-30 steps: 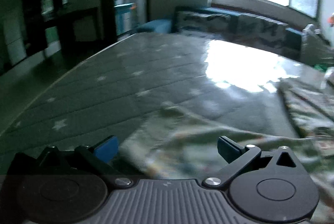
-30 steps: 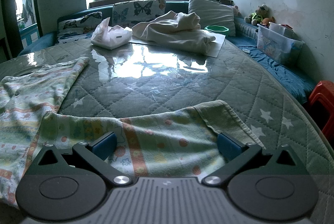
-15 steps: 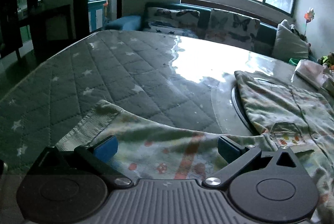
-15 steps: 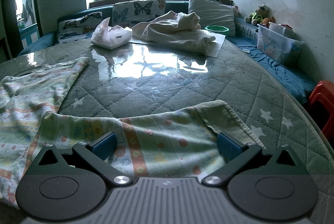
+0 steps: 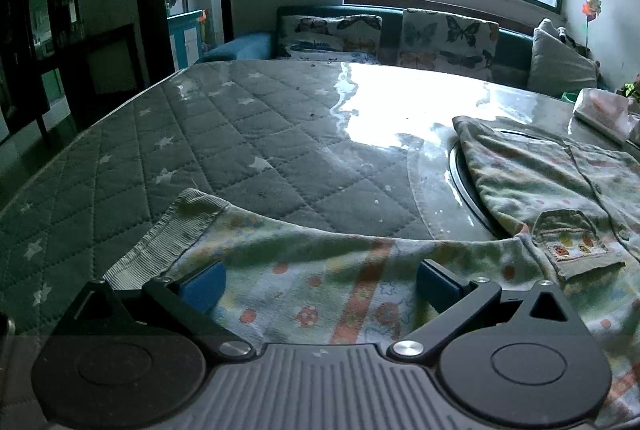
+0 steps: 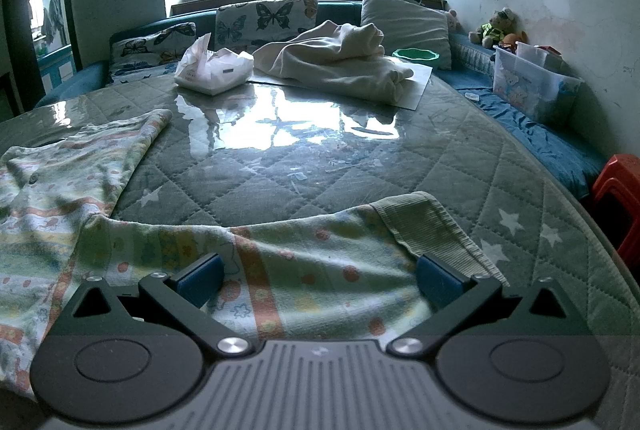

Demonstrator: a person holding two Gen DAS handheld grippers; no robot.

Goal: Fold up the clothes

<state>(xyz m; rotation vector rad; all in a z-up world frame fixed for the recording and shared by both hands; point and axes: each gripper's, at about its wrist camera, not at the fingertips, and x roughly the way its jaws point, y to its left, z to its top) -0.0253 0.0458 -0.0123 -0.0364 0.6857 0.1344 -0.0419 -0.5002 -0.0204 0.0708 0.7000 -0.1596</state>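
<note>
The left gripper point(image 5: 318, 284) had swung round within the last second. One second before, its view was blurred and turned toward the dark side of the room; now it was sharp and pointed at the window, with the sleeve below it. The right gripper point(image 6: 320, 280) had not moved at all in that time. I judge from this that both grippers were now in place, one over each sleeve, so the first fold could begin — though nothing was grasped yet.

Both grippers stood with their jaws wide apart. The printed garment point(image 5: 552, 189) lay spread flat near the front edge of the desk point(image 5: 256, 133). Its left sleeve point(image 5: 304, 270) ran across under the left gripper, between the two blue pads, with the ribbed cuff point(image 5: 168, 230) just outside the left pad. In the right wrist view the right sleeve point(image 6: 320, 254) lay the same way under the right gripper, and its cuff point(image 6: 428, 226) reached just past the right pad. Whether the pads touched the cloth, I cannot tell.

Farther back the quilted desk surface was bare and shiny. Near the far edge lay a tissue pack point(image 6: 214, 69) and a heap of cream cloth point(image 6: 340, 61), well apart from the garment — behind them stood the sofa cushions point(image 6: 264, 17).
</note>
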